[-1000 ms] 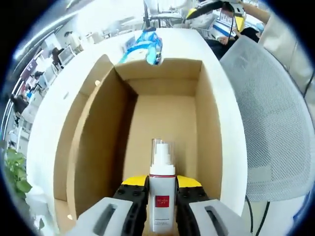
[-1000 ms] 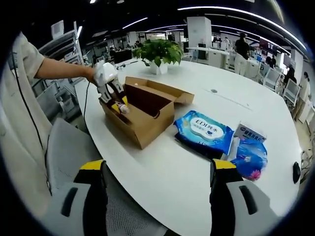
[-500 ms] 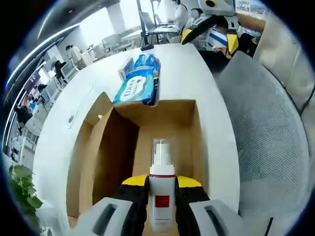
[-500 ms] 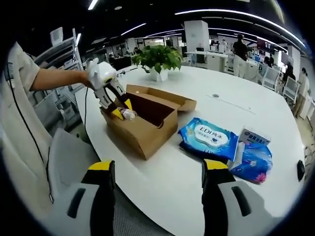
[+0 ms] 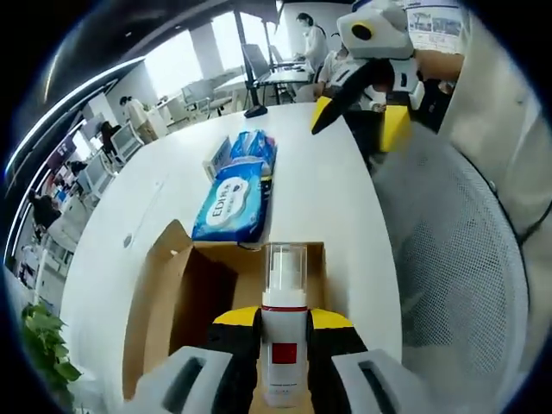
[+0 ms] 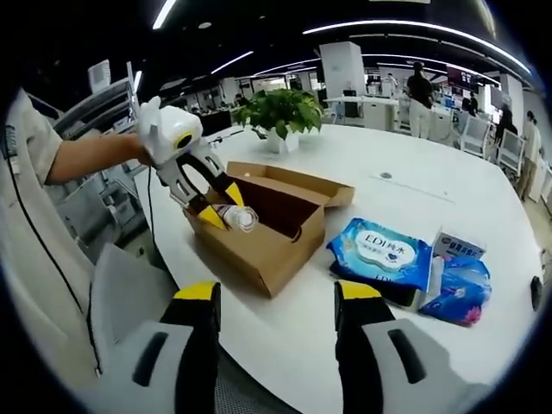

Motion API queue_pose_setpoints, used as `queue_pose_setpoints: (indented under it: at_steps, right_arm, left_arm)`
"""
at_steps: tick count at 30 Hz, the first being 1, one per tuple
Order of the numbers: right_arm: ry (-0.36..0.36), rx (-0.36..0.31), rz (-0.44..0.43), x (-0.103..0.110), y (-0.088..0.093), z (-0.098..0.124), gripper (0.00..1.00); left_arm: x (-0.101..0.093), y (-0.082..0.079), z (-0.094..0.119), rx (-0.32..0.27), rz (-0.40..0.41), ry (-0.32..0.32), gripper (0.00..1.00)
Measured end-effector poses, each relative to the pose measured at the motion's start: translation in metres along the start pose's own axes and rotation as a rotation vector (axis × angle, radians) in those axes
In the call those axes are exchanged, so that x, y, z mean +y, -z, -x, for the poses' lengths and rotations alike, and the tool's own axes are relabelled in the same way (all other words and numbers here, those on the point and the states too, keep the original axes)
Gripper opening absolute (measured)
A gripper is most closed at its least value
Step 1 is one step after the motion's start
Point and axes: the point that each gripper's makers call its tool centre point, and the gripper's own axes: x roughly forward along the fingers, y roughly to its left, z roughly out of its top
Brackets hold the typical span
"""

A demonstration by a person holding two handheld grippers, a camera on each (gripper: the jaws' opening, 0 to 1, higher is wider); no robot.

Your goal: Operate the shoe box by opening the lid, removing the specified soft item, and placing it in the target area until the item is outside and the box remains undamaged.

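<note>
My left gripper (image 5: 284, 345) has its jaws closed on a white pump bottle (image 5: 284, 345) with a clear cap and a red label, held upright between the yellow jaw tips; in the right gripper view the bottle (image 6: 235, 217) sits above the near end of the box, cap pointing toward that camera. The shoe box (image 6: 267, 224) is brown cardboard, open, its lid flap folded out flat on the far side, resting on the white counter (image 6: 345, 164). In the left gripper view the box (image 5: 181, 310) lies below the bottle, its interior in shadow.
</note>
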Motion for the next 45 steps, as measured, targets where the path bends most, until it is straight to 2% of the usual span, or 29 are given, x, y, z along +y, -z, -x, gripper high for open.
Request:
queue_pose_setpoints:
  at_steps: [11,16,27,36,39,45]
  right_arm:
    - [-0.026,-0.049,-0.043,0.013,-0.013,-0.010,0.40]
    - [-0.039,-0.066,-0.079,0.018,-0.017,-0.015,0.37]
    - [-0.033,-0.086,-0.164,0.017,-0.025,-0.026,0.27]
    - [-0.038,-0.080,-0.223,0.013,-0.026,-0.032,0.24]
    - [-0.067,-0.090,-0.281,0.015,-0.027,-0.032,0.23]
    - [-0.095,-0.078,-0.306,0.020,-0.025,-0.035,0.21]
  left_arm:
    - [-0.013,-0.031,-0.005,-0.120,0.022,-0.036,0.20]
    - [-0.018,-0.037,-0.008,-0.154,0.033,-0.046,0.20]
    - [-0.028,-0.061,-0.015,-0.269,0.106,-0.091,0.20]
    - [-0.031,-0.067,-0.018,-0.314,0.138,-0.140,0.20]
    - [-0.032,-0.068,-0.018,-0.325,0.149,-0.150,0.20]
    - [-0.033,-0.073,-0.015,-0.363,0.161,-0.168,0.20]
